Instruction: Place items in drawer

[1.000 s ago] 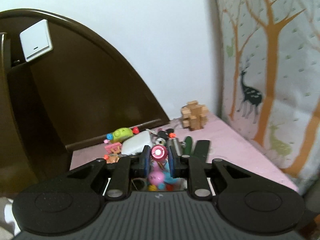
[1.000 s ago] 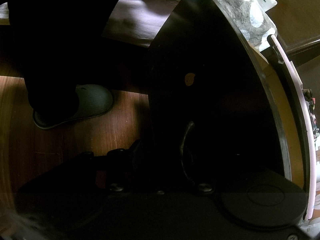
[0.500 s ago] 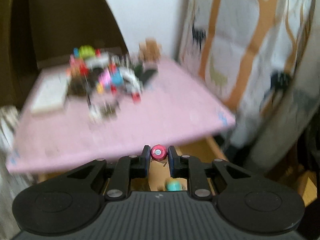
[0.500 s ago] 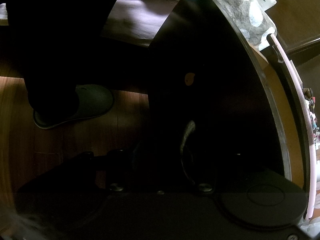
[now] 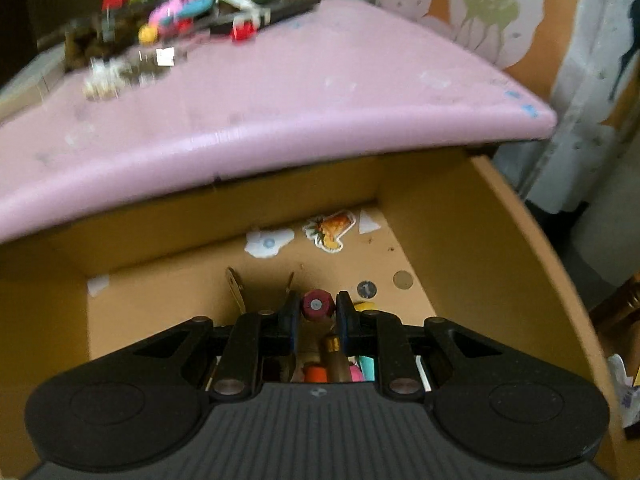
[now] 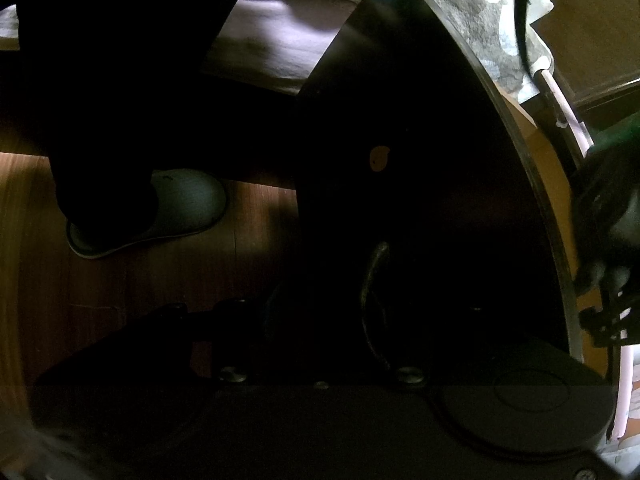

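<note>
In the left wrist view, far left, the drawer's pale inner wall (image 5: 44,312) rises beside the left gripper (image 5: 316,314); above it the pink tabletop (image 5: 280,112) overhangs the cavity, with a blurred heap of toys (image 5: 176,28) well back on it. At the centre the two fingers are closed almost together on a small red cylindrical item (image 5: 316,305), whose round end with a pale dot faces the camera; it hangs inside the open drawer, above the floor (image 5: 192,280), not yet set down. Under it lie things already stowed: an amber tube (image 5: 335,360), something orange and something pink, only partly seen between the fingers. Further right, stickers (image 5: 330,230) and two round discs (image 5: 403,280) sit flat on the floor.

The red item looks rigid, smooth and light; a round body could roll or slip between flat pads, so a hold across its middle seems safest, and a low release should keep it from bouncing onto the clutter.

In the right wrist view everything is very dark: a grey slipper (image 6: 176,208) on the wood floor at left; the dark drawer front (image 6: 420,160) with its curved handle (image 6: 372,300) at centre. The right gripper (image 6: 320,360) is at that handle, but whether its jaws are open or closed on it I cannot tell.
</note>
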Tool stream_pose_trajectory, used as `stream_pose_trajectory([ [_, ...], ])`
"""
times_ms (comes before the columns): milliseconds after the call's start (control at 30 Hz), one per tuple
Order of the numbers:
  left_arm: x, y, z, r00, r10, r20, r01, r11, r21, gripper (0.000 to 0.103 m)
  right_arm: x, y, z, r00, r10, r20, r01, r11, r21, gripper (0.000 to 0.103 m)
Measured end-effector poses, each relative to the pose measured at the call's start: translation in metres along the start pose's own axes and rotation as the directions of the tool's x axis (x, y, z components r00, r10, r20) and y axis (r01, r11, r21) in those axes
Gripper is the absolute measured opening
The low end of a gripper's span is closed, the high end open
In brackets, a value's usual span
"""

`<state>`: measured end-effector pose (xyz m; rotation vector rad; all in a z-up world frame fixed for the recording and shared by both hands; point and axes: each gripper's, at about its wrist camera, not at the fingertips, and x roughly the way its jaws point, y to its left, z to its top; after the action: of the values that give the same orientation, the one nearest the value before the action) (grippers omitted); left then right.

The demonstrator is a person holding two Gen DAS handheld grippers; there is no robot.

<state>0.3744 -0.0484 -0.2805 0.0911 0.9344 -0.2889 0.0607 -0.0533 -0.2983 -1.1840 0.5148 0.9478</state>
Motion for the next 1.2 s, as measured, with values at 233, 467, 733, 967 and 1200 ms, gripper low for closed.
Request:
stream_pose_trajectory([
  [233, 0.013, -0.003, -0.018, 0.988, -0.044, -0.145, 0.05, 0.998, 0.037, 0.031, 0.0, 0.0, 0.0, 1.0, 0.001, 0.0, -0.001, 1.0, 0.001, 0.047],
  [467, -0.036, 0.007, -0.015, 0.995, -0.067, -0.078, 0.067, 0.998, -0.006, 0.059, 0.001, 0.0, 0.001, 1.0, 0.001, -0.002, -0.001, 1.0, 0.004, 0.048],
  [733, -0.109, 0.008, 0.025, 0.991, -0.068, 0.117, 0.07, 0.997, -0.017, 0.059, 0.0, 0.0, 0.001, 1.0, 0.0, -0.002, 0.0, 1.0, 0.005, 0.049],
  [967, -0.112, 0.007, 0.091, 0.96, 0.03, 0.277, -0.025, 0.999, -0.021, 0.059, 0.001, 0.0, 0.001, 1.0, 0.0, -0.003, 0.0, 1.0, 0.007, 0.049],
  [1200, -0.076, 0.011, 0.138, 0.927, 0.126, 0.354, -0.113, 0.992, -0.058, 0.059, 0.001, 0.0, -0.001, 1.0, 0.0, 0.001, 0.0, 1.0, 0.006, 0.05],
])
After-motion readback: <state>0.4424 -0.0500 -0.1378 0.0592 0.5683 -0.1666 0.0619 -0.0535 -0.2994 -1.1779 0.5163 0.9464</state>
